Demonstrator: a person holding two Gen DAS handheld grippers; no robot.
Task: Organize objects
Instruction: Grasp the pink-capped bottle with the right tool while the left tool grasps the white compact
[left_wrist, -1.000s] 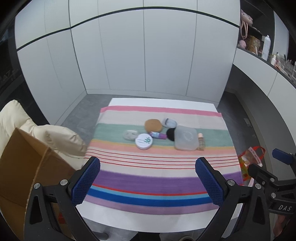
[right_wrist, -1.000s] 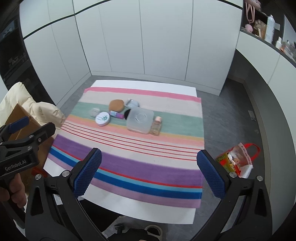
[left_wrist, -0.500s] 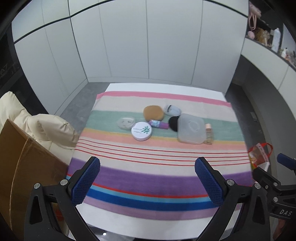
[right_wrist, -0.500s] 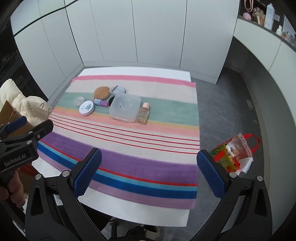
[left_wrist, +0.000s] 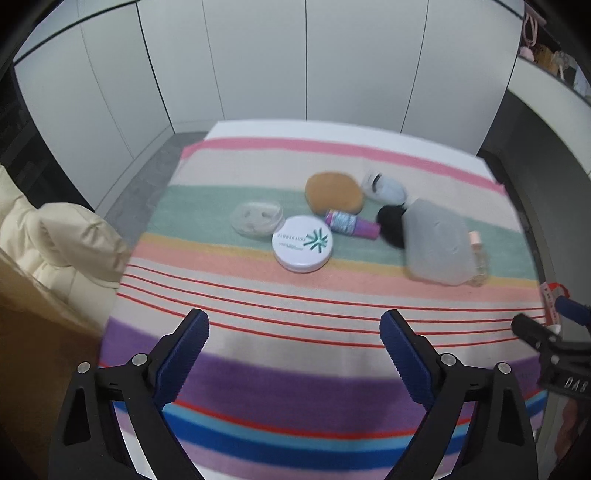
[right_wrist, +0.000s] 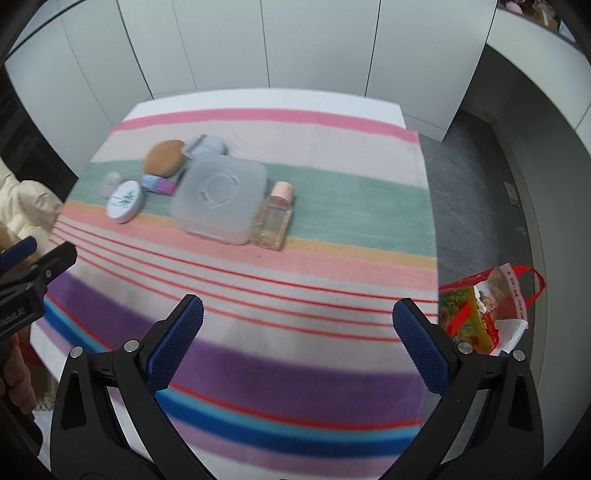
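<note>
A cluster of toiletries lies on the green stripe of a striped cloth (left_wrist: 295, 387) (right_wrist: 332, 295): a white round tin (left_wrist: 302, 243) (right_wrist: 124, 201), a clear round lid (left_wrist: 256, 218), a tan sponge (left_wrist: 333, 192) (right_wrist: 164, 158), a purple tube (left_wrist: 351, 223) (right_wrist: 159, 184), a black puff (left_wrist: 390, 225), a pale blue case (left_wrist: 384, 186) (right_wrist: 208, 146), a frosted square box (left_wrist: 436, 247) (right_wrist: 219, 197) and a small pink-capped bottle (left_wrist: 478, 260) (right_wrist: 275, 218). My left gripper (left_wrist: 294, 339) hovers short of them, its jaws closing with nothing between. My right gripper (right_wrist: 298, 326) is open and empty over the red lines.
A cream padded jacket (left_wrist: 55, 240) lies over a cardboard box (left_wrist: 33, 350) at the left edge of the table. On the grey floor to the right sits a red-handled plastic bag (right_wrist: 487, 306). White cabinet doors (left_wrist: 295, 62) stand behind the table.
Both grippers have dropped lower and come nearer to the cluster, which looks larger in both views. The left jaws stand slightly narrower than before.
</note>
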